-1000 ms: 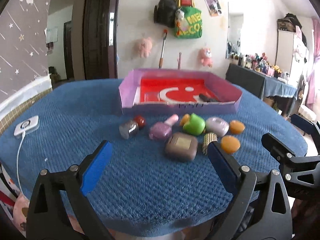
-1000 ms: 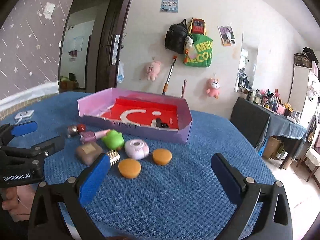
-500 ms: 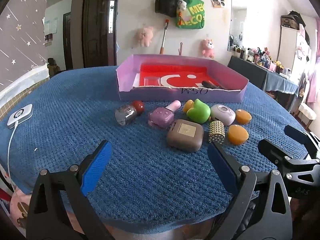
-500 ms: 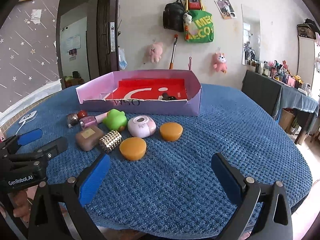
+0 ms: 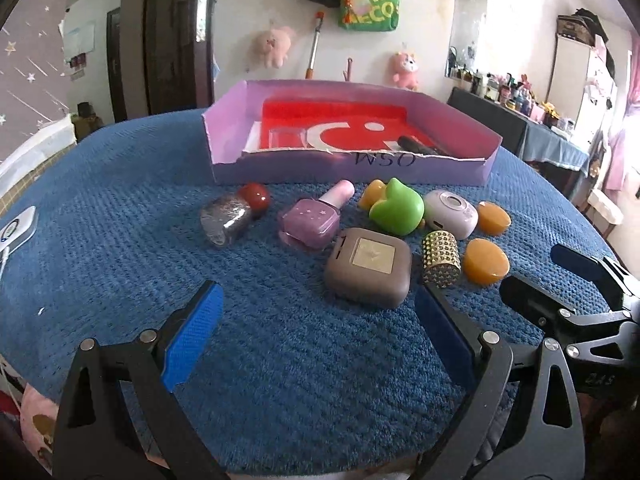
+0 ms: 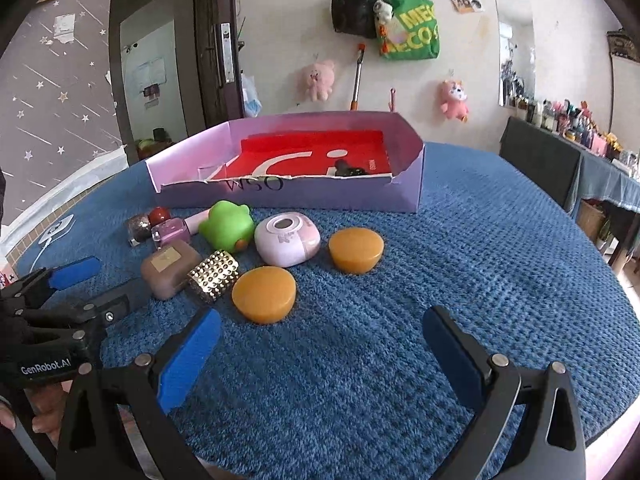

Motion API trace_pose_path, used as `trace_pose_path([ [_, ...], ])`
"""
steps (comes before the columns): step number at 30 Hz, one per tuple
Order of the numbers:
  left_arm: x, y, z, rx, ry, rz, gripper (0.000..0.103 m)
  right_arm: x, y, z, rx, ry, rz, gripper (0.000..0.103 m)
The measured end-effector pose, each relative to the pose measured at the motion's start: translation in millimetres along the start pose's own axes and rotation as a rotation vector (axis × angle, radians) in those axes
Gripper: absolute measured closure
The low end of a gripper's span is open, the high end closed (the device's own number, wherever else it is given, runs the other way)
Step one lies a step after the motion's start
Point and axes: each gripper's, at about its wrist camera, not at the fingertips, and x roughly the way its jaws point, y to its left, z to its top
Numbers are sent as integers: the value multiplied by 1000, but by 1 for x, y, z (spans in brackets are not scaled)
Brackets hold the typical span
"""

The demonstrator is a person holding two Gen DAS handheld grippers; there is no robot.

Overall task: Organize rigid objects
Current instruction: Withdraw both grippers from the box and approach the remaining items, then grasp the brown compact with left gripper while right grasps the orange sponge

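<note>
A purple box point(image 5: 352, 168) point(image 6: 288, 192) with a red floor stands on the blue tablecloth; a small dark object point(image 5: 416, 145) lies inside. In front of it lie a brown square case point(image 5: 368, 266) point(image 6: 170, 268), a studded gold cylinder point(image 5: 440, 258) point(image 6: 214, 276), two orange pucks point(image 6: 264, 290) point(image 6: 356, 249), a pale pink round case point(image 6: 287, 240), a green toy point(image 5: 396, 208) point(image 6: 226, 226), a purple nail polish bottle point(image 5: 316, 218) and a glitter bottle with a red cap point(image 5: 232, 214). My left gripper point(image 5: 320, 340) is open and empty just short of the brown case. My right gripper point(image 6: 320, 356) is open and empty near the closer orange puck.
A white charger puck with a cable point(image 5: 14, 228) lies at the table's left edge. A dark side table with bottles point(image 6: 568, 152) stands to the right. The wall behind holds bags and plush toys.
Both grippers have moved forward and lower toward the cluster of objects, which looks larger and closer now. Both stay open. The objects have not moved.
</note>
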Motion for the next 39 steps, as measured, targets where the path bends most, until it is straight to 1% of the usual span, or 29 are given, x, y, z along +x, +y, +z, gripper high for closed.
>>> trace_pose_path([
  [3,8,0,4,8,25,-20,6,7,-3,4,6,27,34,0],
  [7,15,-3,8,37,46,-36,6,16,-3,5,1,57,47,9],
  [10,17,-5,11,58,50,-50,7,21,-1,6,-11,66,56,11],
  [11,18,-6,12,64,52,-51,8,21,0,6,-20,65,58,14],
  [13,21,-6,14,72,61,-53,9,23,2,8,-34,67,65,16],
  [15,24,-6,16,76,71,-61,12,25,4,9,-45,71,71,18],
  [17,26,-7,18,83,84,-73,18,26,5,11,-54,72,85,22],
  [21,30,-10,20,100,96,-93,25,29,8,13,-75,75,111,30],
  [23,32,-13,21,114,102,-100,30,30,9,13,-84,74,120,36],
  [25,33,-15,22,125,105,-103,32,30,11,14,-88,74,131,39],
  [27,35,-16,23,130,105,-102,33,31,12,14,-91,73,140,45],
  [28,36,-16,24,133,105,-103,37,31,13,15,-90,75,153,48],
  [30,36,-18,24,141,102,-112,46,31,15,15,-92,69,169,63],
  [31,35,-18,23,139,104,-124,54,31,15,15,-89,70,188,63],
  [39,28,-19,24,115,104,-153,54,20,12,17,-65,32,194,63],
])
